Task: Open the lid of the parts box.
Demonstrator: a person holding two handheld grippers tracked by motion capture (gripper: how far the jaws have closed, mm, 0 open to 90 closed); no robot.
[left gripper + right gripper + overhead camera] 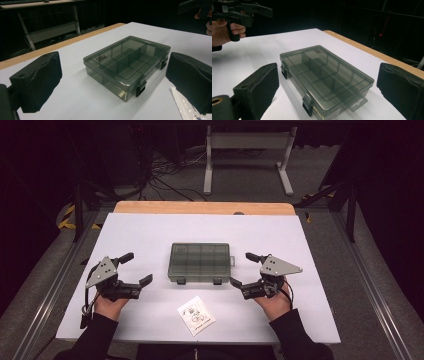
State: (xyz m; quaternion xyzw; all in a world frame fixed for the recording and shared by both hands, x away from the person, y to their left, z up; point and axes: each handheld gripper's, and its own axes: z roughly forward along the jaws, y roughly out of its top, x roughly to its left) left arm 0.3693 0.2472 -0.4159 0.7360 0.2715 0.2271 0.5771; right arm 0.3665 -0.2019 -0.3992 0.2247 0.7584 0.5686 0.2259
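Observation:
A smoky transparent compartment box (200, 262) lies in the middle of the white table (150, 227), lid down, with two black latches on its near side. Through the lid I see dividers and no contents. My left gripper (137, 268) stands open to the left of the box, not touching it. My right gripper (242, 269) stands open to the right of it, also apart. In the left gripper view the box (127, 65) sits ahead between the wide-spread jaws; the right gripper view frames the box (324, 77) the same way.
A small white printed sachet (196, 315) lies flat in front of the box near the table's front edge, and its corner shows as the sachet (185, 107) by the left gripper's right jaw. A wooden strip (200, 208) edges the far side. A grey stand (247, 155) is on the floor beyond.

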